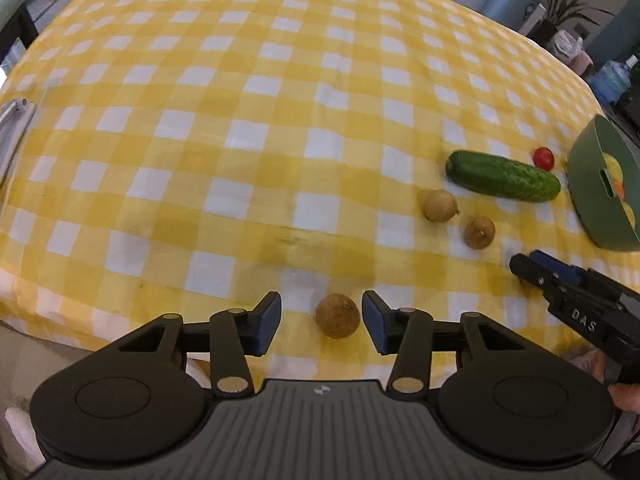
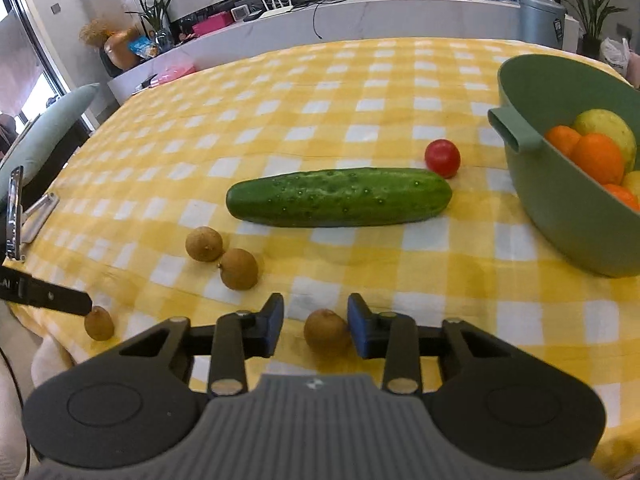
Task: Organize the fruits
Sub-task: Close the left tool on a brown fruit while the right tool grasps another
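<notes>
A brown longan (image 1: 337, 316) lies on the yellow checked cloth between the pads of my left gripper (image 1: 321, 320). The jaws are open: the right pad is close to the fruit and the left pad stands clear of it. My right gripper (image 2: 316, 326) is also open around another longan (image 2: 326, 332), which rests against its right pad. Two more longans (image 2: 204, 243) (image 2: 239, 269) sit in front of a cucumber (image 2: 338, 197), with a small tomato (image 2: 442, 158) at its far end. A green bowl (image 2: 560, 216) at the right holds oranges and lemons.
Both grippers work near the table's front edge, where the cloth hangs over. A metal object (image 2: 16, 216) lies at the left edge of the table. A green cushioned chair (image 2: 44, 132) stands beyond it. My right gripper (image 1: 528, 266) shows from the side in the left wrist view.
</notes>
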### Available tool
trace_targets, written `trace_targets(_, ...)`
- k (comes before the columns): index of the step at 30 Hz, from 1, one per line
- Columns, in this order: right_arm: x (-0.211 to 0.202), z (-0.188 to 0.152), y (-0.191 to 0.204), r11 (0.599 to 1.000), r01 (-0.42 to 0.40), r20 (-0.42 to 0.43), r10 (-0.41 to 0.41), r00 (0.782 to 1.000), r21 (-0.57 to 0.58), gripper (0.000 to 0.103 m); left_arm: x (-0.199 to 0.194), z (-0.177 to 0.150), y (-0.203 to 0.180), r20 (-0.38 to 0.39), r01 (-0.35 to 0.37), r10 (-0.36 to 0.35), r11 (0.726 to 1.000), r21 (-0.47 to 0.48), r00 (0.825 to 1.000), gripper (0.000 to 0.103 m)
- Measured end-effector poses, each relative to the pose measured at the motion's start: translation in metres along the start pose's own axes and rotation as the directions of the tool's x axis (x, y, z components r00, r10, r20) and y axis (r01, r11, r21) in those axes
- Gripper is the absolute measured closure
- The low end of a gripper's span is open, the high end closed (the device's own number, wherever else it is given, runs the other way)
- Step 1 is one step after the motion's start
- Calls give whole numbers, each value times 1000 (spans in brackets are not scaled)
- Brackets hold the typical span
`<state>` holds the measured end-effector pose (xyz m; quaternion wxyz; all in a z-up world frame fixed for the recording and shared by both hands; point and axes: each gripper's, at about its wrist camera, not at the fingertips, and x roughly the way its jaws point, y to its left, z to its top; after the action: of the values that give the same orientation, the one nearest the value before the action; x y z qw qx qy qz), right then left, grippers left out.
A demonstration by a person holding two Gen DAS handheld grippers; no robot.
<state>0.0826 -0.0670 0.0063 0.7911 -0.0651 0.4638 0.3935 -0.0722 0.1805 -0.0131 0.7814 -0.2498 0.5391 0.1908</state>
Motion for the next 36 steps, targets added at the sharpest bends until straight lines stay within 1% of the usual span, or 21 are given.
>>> trace_targets(2, -1, -1, -1, 1000, 10, 0, -10, 1000, 0, 82, 1, -1, -1, -11, 9, -9, 1000, 12, 1000, 48)
trace_targets(3, -2, -1, -1, 1000, 18, 0, -18, 1000, 0, 84, 2, -1, -2, -17, 9, -9, 1000, 18, 1000, 48)
trace_targets(9, -5, -2, 2, 999, 20, -5, -21, 1000, -34, 84, 6, -3, -5, -40, 24, -22, 999, 46, 999, 48)
trace_targets(13, -4, -2, 2, 999, 20, -7, -20, 1000, -34, 84, 11, -2, -6, -50, 38, -36, 998, 41, 998, 51)
trace_targets(16, -5, -2, 2, 999, 20, -6, -21, 1000, -35, 84, 17, -2, -9, -68, 21, -17, 998, 55, 998, 55)
trace_targets(18, -5, -2, 1, 999, 20, -7, -20, 1000, -34, 84, 20, -3, -9, -75, 26, -22, 998, 56, 997, 56)
trace_targets(21, -3, -2, 2, 999, 19, -7, -19, 1000, -33, 84, 19, -2, -11, -69, 23, -19, 998, 58, 997, 60)
trace_targets(26, -3, -2, 2, 999, 20, -7, -20, 1000, -33, 84, 20, -2, -8, -42, 26, -24, 999, 40, 999, 72)
trace_targets(28, -3, -2, 2, 999, 20, -7, -20, 1000, -35, 84, 19, -1, -6, -33, 31, -30, 999, 29, 999, 73)
trace_targets(34, -3, -3, 2, 999, 18, -7, -18, 1000, -40, 84, 19, -3, -9, -10, 21, -21, 999, 41, 1000, 74)
trace_targets(36, -3, -3, 3, 999, 14, -8, -14, 1000, -45, 84, 19, -4, -13, 6, 9, -9, 997, 71, 1000, 74)
